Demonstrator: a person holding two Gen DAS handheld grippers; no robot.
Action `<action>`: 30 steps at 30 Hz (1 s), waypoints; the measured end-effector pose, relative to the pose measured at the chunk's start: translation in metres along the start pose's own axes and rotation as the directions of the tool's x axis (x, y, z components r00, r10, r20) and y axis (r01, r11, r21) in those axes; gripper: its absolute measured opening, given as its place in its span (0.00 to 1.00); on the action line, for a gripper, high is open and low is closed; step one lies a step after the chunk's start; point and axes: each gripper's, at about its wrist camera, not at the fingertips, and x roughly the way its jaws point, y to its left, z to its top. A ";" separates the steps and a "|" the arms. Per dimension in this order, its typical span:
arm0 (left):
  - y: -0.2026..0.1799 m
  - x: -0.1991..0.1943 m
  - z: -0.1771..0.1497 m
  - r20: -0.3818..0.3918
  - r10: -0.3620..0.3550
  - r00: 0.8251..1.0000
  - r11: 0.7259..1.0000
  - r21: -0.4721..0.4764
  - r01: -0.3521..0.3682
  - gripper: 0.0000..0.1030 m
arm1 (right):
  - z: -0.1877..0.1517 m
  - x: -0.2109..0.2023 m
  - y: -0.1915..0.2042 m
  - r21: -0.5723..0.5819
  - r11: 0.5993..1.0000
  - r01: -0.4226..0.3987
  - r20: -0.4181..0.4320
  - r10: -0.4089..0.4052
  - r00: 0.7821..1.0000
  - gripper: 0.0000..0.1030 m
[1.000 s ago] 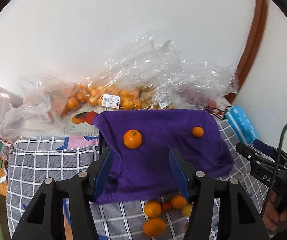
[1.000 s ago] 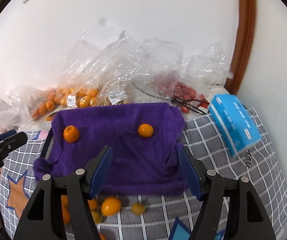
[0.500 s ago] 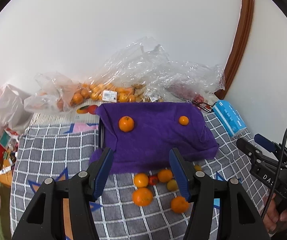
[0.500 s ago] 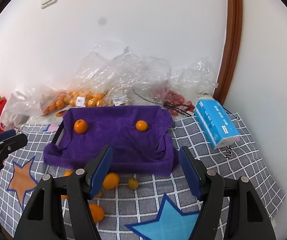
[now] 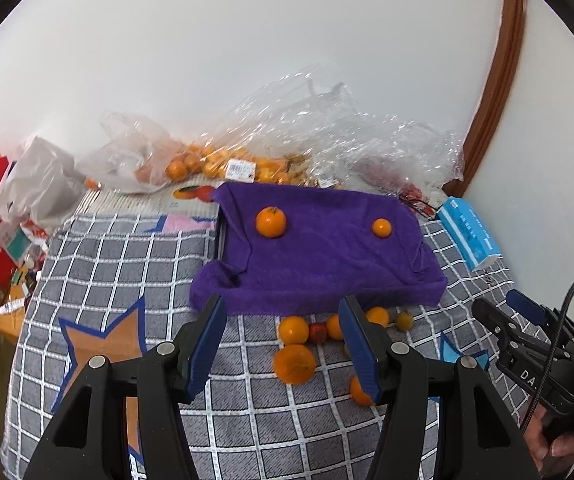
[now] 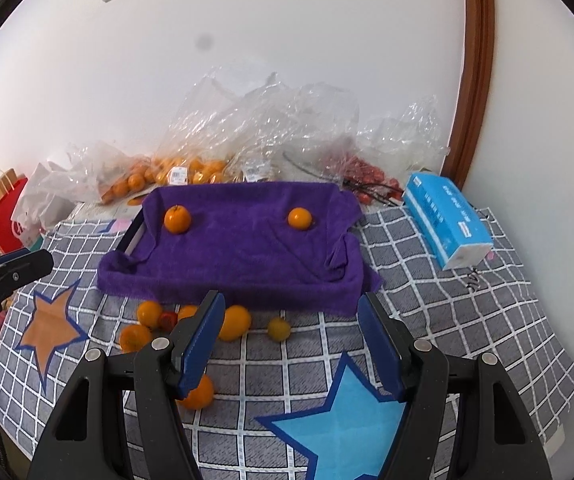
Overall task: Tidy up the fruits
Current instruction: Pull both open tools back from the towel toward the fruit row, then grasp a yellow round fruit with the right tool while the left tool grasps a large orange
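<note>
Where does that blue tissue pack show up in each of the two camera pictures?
Left wrist view: the blue tissue pack lies at the right, just right of the purple towel.
Right wrist view: the pack sits right of centre, again beside the towel's right edge.
Shared landmark: the brown wooden door frame rises behind the pack in both.

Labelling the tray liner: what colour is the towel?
Purple towel, clearest in the right wrist view.
</note>
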 end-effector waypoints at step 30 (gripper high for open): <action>0.046 0.060 -0.030 -0.137 0.048 0.989 0.995 -0.076 -0.059 0.54 | -0.040 0.072 0.012 -0.010 1.000 -0.024 -0.150 0.022 0.988 0.45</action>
